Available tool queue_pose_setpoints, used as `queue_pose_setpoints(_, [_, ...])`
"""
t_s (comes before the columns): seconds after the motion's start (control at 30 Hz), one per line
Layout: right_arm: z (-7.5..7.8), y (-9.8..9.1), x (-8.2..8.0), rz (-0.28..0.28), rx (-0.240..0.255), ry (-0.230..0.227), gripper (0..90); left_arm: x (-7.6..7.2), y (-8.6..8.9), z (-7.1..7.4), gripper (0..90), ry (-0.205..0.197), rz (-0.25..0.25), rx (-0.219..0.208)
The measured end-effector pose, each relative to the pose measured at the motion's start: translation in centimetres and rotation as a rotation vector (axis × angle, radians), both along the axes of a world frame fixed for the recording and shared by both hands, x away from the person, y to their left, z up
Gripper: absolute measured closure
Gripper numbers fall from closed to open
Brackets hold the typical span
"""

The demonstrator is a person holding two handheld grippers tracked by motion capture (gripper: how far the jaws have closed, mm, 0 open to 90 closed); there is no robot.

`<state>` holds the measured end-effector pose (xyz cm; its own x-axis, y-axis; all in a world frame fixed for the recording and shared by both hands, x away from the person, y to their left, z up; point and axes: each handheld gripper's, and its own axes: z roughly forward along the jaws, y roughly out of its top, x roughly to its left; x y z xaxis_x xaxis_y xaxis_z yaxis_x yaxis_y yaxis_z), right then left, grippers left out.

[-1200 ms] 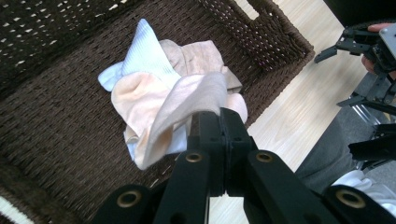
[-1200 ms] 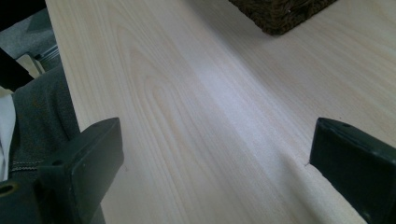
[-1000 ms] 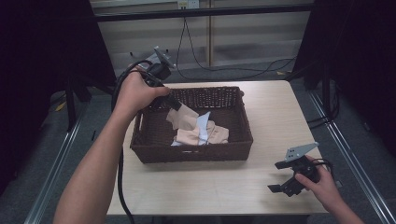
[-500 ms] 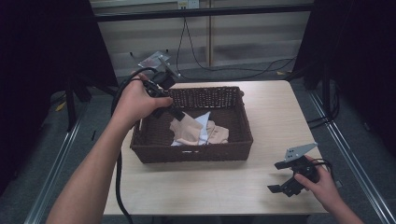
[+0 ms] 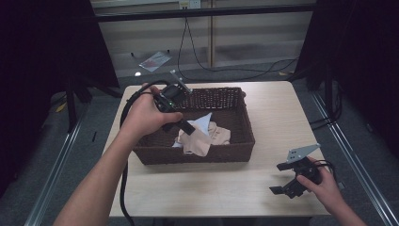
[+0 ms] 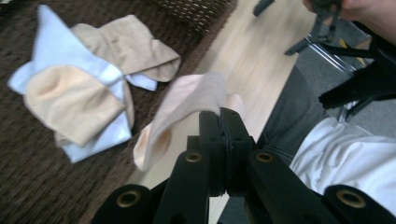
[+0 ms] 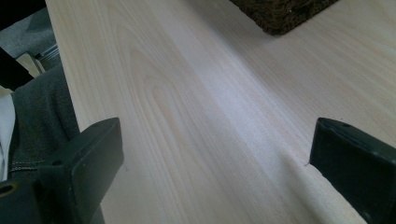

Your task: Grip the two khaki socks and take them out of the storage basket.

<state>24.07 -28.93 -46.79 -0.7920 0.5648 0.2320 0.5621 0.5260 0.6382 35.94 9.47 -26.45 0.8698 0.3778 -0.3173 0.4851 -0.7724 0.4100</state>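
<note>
Behind the shut left gripper [image 6: 223, 140] — beige sock [image 6: 187, 112], end hidden.

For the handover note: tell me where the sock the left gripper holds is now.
In the high view the beige sock hangs from the left gripper over the wicker basket, left of centre, above the other socks.

Bare wooden table [image 5: 211, 188] lay open across the lower centre of the high view. The wicker basket [image 5: 244, 127] walled off mid-frame, cloths [image 5: 216, 134] heaped low inside, its right half free.
</note>
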Motion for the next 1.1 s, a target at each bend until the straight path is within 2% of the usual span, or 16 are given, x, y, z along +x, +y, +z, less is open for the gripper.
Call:
queue_pose_setpoints(0.1, [0.0,0.0,0.0,0.002,0.000,-0.002,2.1,-0.5,-0.5,-0.5,89.3,-0.002,-0.029,0.005])
queue_pose_setpoints(0.27, [0.0,0.0,0.0,0.001,-0.001,-0.002,2.1,-0.8,-0.8,-1.2,89.2,0.009,-0.044,-0.001])
queue_pose_setpoints(0.4, [0.0,0.0,0.0,0.001,0.000,-0.003,2.1,-1.1,-1.3,-2.7,89.1,0.016,-0.064,-0.002])
queue_pose_setpoints(0.53, [0.0,0.0,0.0,-0.002,-0.003,-0.006,2.0,-1.2,-1.6,-3.6,89.0,0.024,-0.065,-0.001])
queue_pose_setpoints(0.57, [0.0,0.0,0.0,-0.004,-0.003,-0.007,2.0,-1.2,-1.8,-4.0,89.0,0.027,-0.089,0.003])
queue_pose_setpoints(0.7, [0.0,0.0,0.0,-0.002,-0.009,-0.007,2.0,-1.6,-2.3,-4.8,89.0,0.044,-0.089,0.005])
queue_pose_setpoints(0.83, [0.0,0.0,0.0,-0.003,-0.008,-0.008,2.0,-1.8,-2.6,-5.4,88.9,0.041,-0.097,0.002])
queue_pose_setpoints(0.9, [0.0,0.0,0.0,-0.005,-0.007,-0.007,2.0,-1.7,-2.6,-5.5,88.9,0.053,-0.098,0.007])
queue_pose_setpoints(1.0, [0.0,0.0,0.0,-0.003,-0.006,-0.005,2.0,-1.8,-2.7,-5.5,89.0,0.049,-0.094,-0.001])
queue_pose_setpoints(1.1, [0.0,0.0,0.0,-0.004,-0.005,-0.006,2.0,-1.9,-2.5,-4.6,89.0,0.043,-0.103,-0.002])
